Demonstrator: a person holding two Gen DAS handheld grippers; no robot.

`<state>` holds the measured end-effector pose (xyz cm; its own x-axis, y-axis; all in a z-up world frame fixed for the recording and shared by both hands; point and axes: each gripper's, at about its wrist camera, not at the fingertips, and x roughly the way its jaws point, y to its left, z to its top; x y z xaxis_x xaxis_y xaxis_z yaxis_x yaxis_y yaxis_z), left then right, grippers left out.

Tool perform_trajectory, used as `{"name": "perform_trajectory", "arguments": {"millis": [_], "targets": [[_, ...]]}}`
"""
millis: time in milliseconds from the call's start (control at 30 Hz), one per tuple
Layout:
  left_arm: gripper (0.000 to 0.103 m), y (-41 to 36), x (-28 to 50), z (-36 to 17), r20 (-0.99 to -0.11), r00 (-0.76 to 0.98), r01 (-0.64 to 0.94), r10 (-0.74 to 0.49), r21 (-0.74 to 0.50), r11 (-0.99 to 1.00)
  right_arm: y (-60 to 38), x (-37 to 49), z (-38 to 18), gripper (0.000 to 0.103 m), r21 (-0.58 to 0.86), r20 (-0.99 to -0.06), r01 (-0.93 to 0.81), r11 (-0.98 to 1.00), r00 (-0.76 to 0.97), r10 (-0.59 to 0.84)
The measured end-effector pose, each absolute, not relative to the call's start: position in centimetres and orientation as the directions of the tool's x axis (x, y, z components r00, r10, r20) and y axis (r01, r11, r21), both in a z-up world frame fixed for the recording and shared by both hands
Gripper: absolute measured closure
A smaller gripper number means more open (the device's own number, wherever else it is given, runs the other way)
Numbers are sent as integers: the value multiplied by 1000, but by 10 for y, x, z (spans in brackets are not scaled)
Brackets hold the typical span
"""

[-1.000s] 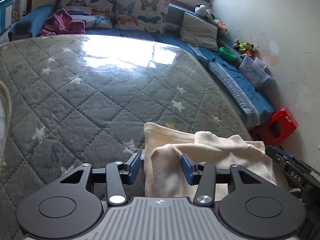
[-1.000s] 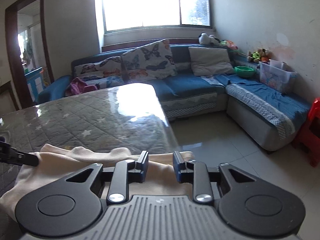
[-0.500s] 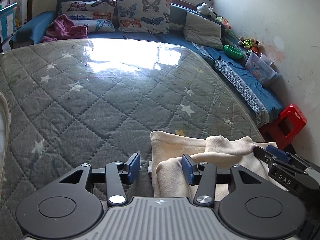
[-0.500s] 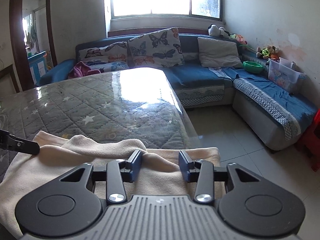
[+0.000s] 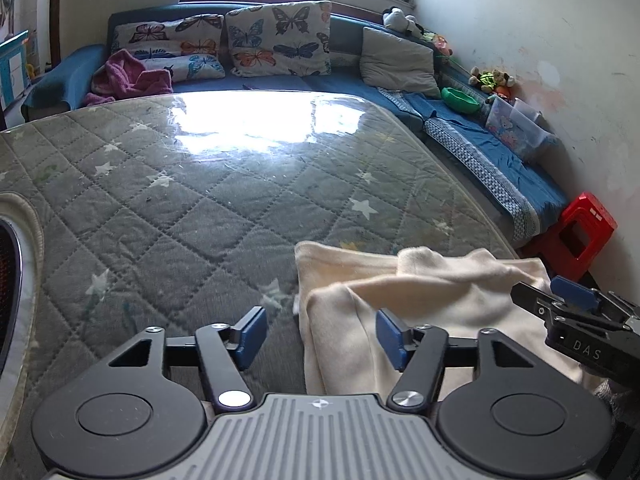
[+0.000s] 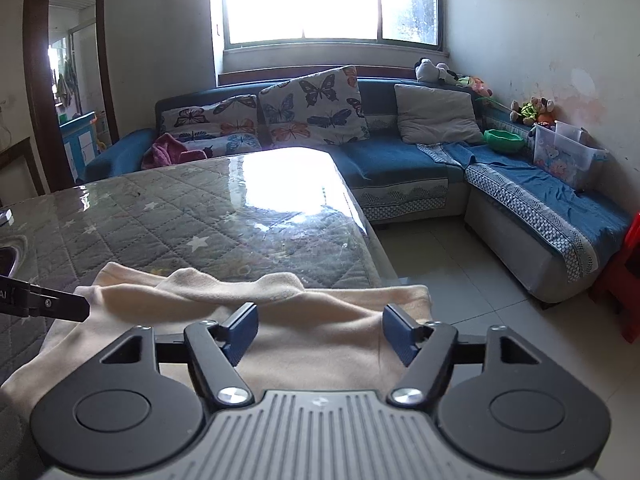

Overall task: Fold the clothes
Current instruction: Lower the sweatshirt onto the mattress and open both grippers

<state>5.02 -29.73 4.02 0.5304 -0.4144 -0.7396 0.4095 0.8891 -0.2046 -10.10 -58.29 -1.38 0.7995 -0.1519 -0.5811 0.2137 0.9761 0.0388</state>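
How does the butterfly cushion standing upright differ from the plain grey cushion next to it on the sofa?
The butterfly cushion is white with coloured butterflies; the grey cushion is plain. The butterfly cushion stands nearer the sofa's middle; the grey cushion sits toward the corner. Both lean against the blue sofa backrest.

Right tool hangs over the cream garment, jaws opening, blue pads clear of the cloth lying loose between them. The garment sits rumpled at the desk corner, just above the floor tiles. Left tool's tip pokes in at the garment's left edge.
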Motion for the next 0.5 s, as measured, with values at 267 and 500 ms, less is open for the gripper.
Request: {"name": "perform_trajectory", "arguments": {"millis": [267, 500], "targets": [[13, -292, 18, 45, -723, 553, 431, -413, -177, 885, -574, -132, -11, 7, 66, -574, 240, 968, 803, -160], [7, -288, -3, 45, -721, 548, 443, -425, -180, 878, -557, -151, -8, 0, 28, -551, 245, 969, 813, -189]]}}
